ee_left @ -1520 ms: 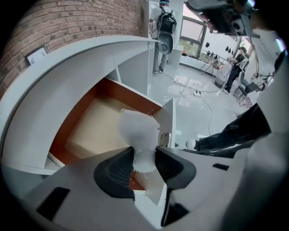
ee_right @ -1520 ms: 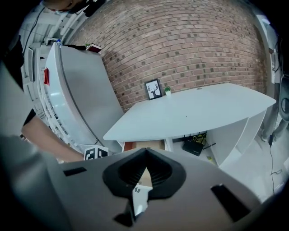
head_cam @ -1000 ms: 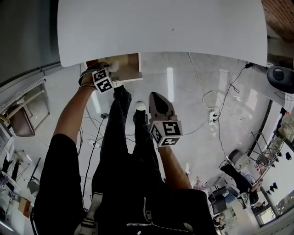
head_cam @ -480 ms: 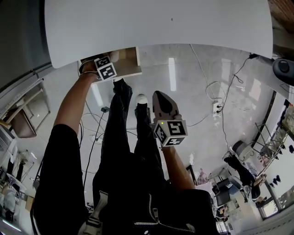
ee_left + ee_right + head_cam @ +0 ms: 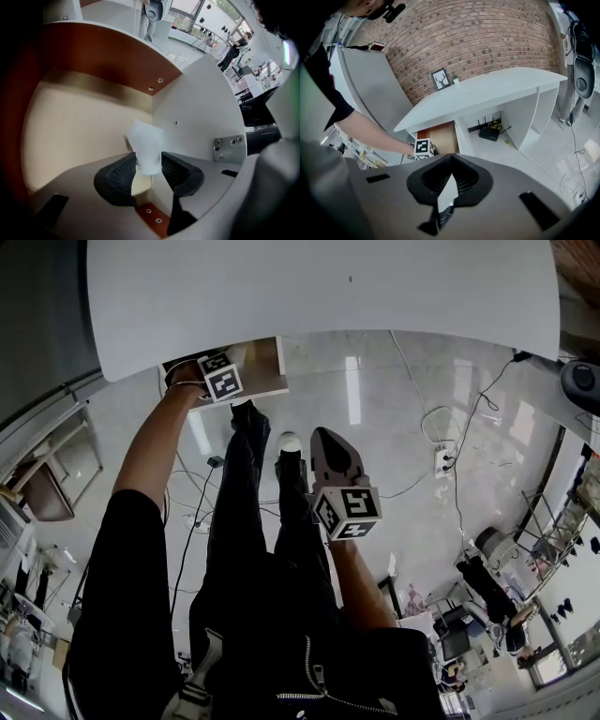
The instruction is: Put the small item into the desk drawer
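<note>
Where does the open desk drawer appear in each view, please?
Head view: upper left, the drawer jutting from under the white desktop.
Left gripper view: fills the frame, pale floor behind the left gripper, tongs shut on the small white item.
Right gripper view: centre left, brown interior under the desktop.
Shared landmark: the marker cube beside the drawer, in head and right gripper views.

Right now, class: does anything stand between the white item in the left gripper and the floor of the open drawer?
Nothing visible does. The left gripper is shut on the white item, held inside the open drawer, and the pale drawer floor beyond it shows nothing else. The drawer is pulled out from under the desk.
</note>
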`<state>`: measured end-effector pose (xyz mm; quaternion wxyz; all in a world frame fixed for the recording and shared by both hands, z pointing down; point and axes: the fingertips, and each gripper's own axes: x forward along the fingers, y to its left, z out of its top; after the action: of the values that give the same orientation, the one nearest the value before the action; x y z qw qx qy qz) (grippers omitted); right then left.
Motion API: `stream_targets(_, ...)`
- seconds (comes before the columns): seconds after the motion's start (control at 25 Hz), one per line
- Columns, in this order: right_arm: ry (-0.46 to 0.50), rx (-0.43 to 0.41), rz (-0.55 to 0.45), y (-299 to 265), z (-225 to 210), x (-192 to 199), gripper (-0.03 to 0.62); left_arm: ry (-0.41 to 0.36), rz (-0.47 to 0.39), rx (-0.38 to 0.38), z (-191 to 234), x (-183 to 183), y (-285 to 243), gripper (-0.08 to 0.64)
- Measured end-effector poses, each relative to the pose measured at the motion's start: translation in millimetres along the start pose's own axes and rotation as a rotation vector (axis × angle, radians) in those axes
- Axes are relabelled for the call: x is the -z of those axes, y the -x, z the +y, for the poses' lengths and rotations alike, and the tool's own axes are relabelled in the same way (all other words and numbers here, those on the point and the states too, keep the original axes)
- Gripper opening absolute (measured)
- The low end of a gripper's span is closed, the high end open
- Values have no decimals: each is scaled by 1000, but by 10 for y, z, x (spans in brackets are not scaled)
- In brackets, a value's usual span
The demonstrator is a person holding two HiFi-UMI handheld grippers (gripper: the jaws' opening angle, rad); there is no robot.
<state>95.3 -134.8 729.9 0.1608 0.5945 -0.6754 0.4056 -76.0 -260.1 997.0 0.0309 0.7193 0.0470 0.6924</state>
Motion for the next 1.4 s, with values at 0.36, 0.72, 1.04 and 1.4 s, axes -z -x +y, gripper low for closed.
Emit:
stream_targets(0.36, 21, -27, -2, 19, 59, -28, 6, 56, -65, -57, 24, 23, 250, 173)
stream_targets(0.72, 88, -77, -33, 71, 171, -263, 6, 231, -183, -126, -12, 128, 740, 49)
stream_targets(1.04, 173, -118, -60, 218, 297, -515, 5, 359, -297, -217, -253, 162, 1448, 21)
stream_targets(1.4, 225, -164, -150, 459, 461, -936, 0, 545, -480, -349, -623, 102, 2436, 21)
